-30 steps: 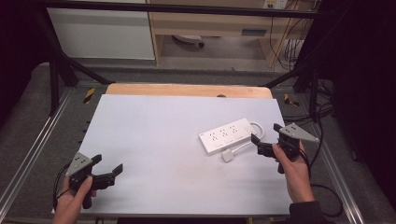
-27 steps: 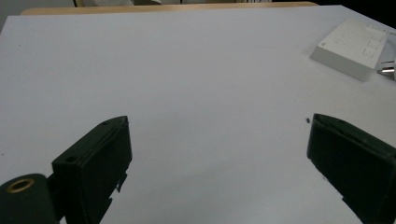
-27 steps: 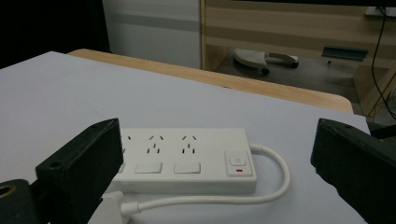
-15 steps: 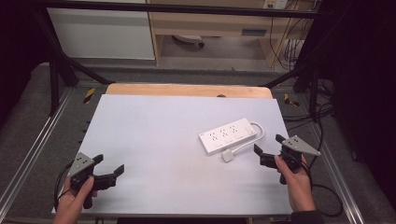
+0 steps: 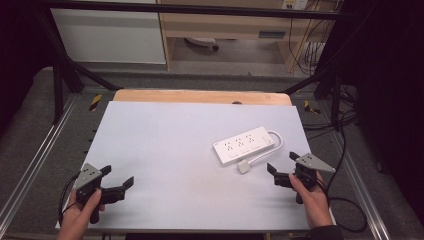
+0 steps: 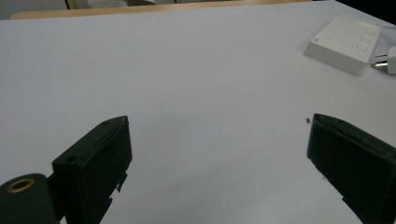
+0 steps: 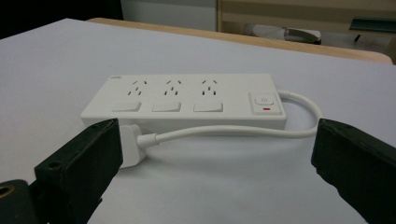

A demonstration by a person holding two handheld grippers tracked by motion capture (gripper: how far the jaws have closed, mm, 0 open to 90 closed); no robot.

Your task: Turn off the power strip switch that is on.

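A white power strip (image 5: 244,145) lies on the pale table (image 5: 165,145) at centre right, its short cable (image 5: 265,152) looping round to a white plug (image 5: 243,167) in front of it. My right gripper (image 5: 283,166) is open just right of the plug, touching nothing. Its own view shows the strip (image 7: 187,100), with three sockets and a switch, the cable (image 7: 233,131) and the plug (image 7: 130,144) close ahead between wide jaws. My left gripper (image 5: 118,179) rests open at the near left corner; the strip (image 6: 348,42) lies far off at its upper right.
A wooden board edge (image 5: 200,96) runs along the table's far side. Metal rails (image 5: 30,165) flank the table on both sides. A black cable (image 5: 345,220) trails from the right gripper off the table's right edge.
My right gripper has drawn back toward the near edge, away from the power strip and plug. The left gripper has stayed put.
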